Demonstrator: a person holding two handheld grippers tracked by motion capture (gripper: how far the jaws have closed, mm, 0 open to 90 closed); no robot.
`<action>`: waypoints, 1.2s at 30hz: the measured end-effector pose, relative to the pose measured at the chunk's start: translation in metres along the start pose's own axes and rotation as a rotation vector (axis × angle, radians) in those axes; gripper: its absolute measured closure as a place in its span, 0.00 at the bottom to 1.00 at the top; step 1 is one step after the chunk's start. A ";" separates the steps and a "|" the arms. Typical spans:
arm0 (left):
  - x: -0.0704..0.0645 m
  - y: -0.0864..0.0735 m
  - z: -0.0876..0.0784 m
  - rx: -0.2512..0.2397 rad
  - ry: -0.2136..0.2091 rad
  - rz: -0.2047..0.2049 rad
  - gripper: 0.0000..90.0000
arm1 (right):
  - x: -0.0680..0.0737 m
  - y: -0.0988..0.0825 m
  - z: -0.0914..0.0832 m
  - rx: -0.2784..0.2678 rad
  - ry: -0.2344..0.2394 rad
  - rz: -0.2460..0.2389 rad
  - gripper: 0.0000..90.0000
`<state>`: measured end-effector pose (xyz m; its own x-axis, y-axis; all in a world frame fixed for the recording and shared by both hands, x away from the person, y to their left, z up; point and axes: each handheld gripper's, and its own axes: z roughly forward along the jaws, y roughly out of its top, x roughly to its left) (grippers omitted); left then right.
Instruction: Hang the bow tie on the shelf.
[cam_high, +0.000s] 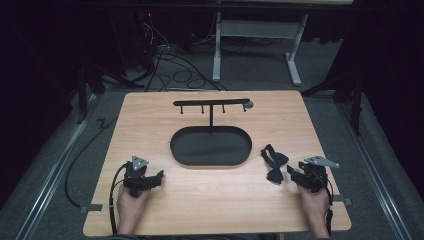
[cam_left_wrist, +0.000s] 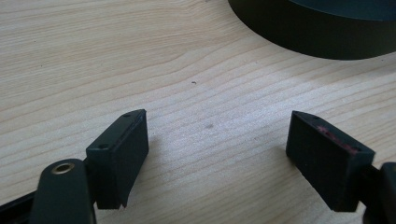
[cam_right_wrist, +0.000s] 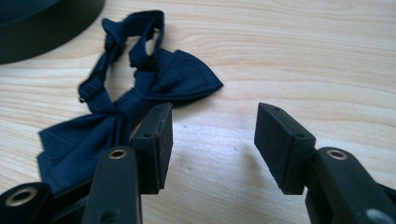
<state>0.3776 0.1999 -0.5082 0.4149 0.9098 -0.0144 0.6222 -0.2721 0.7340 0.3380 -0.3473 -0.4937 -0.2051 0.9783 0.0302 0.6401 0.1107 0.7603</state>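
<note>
bow tie (cam_right_wrist: 140, 88) partly behind right hand-held gripper (cam_right_wrist: 212, 140) — strap perhaps tangled

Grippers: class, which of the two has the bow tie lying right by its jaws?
The right gripper: the dark blue bow tie lies just beside it, while the left gripper faces bare wood.

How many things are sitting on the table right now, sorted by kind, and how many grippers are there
Bow tie, dark blue: 1
Black stand, an oval tray with a hook bar on a post: 1
Grippers: 2, the left gripper and the right gripper, both open and holding nothing
Total: 4
</note>
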 end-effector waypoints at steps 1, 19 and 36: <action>0.000 0.000 0.000 -0.002 0.000 0.000 0.24 | 0.000 0.001 0.000 -0.003 0.005 0.000 0.54; 0.000 0.000 0.000 -0.002 -0.001 -0.001 0.24 | 0.017 0.025 -0.004 -0.059 0.083 -0.007 0.54; 0.000 0.000 0.000 -0.001 -0.001 0.000 0.24 | 0.024 0.060 0.018 -0.023 0.112 -0.010 0.62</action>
<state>0.3777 0.1999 -0.5083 0.4152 0.9096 -0.0152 0.6215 -0.2714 0.7349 0.3853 -0.3135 -0.4591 -0.2937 0.9513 0.0937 0.6208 0.1153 0.7754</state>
